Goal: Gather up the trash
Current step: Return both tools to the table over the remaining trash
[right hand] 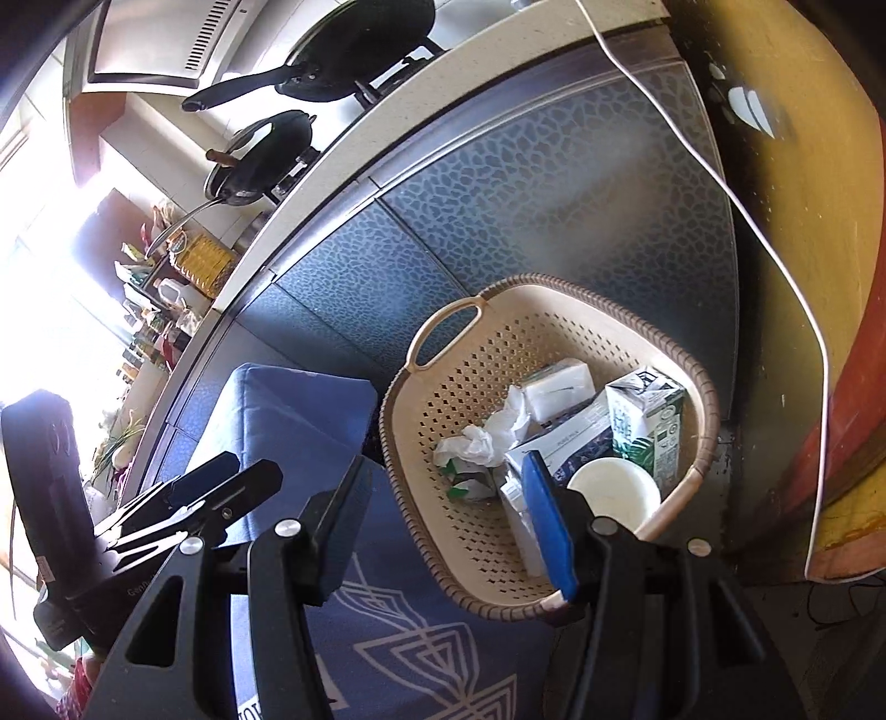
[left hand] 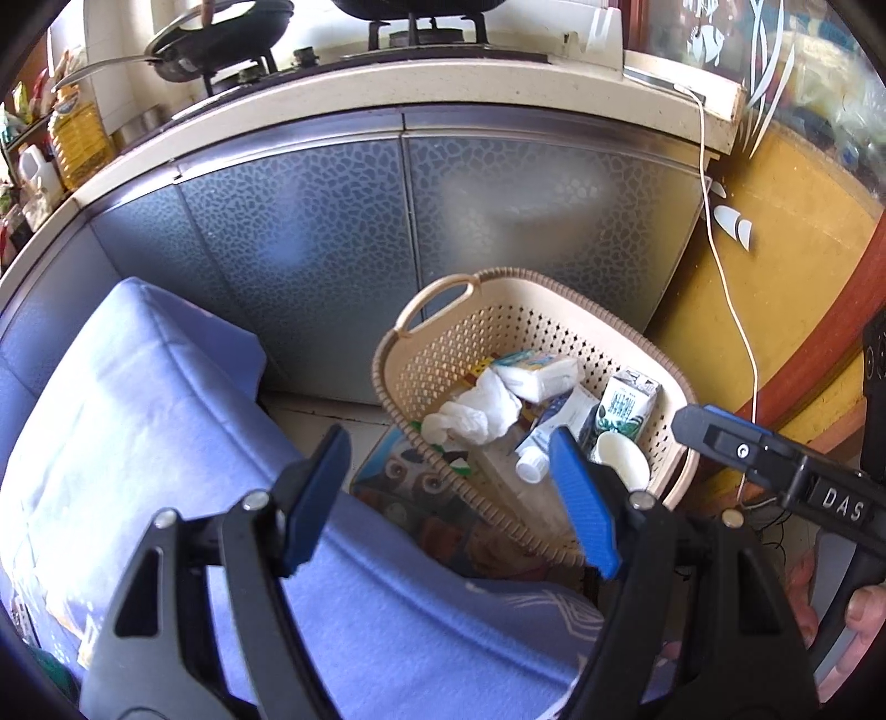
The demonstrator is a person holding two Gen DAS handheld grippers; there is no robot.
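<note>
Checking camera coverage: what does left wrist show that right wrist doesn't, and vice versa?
Left wrist only: the picture mat under the basket, a white bottle cap, the right gripper entering from the right edge.
Right wrist only: the range hood, the white pattern on the blue cloth, the left gripper at left.
Both: beige basket, green carton, crumpled tissue.

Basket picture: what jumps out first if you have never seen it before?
First comes the beige basket on the floor by the grey cupboard doors, full of trash: crumpled white paper, a green and white carton and a round white lid. Next are the open blue-padded left claw and right claw, both empty. A blue cloth lies left of the basket.
</note>
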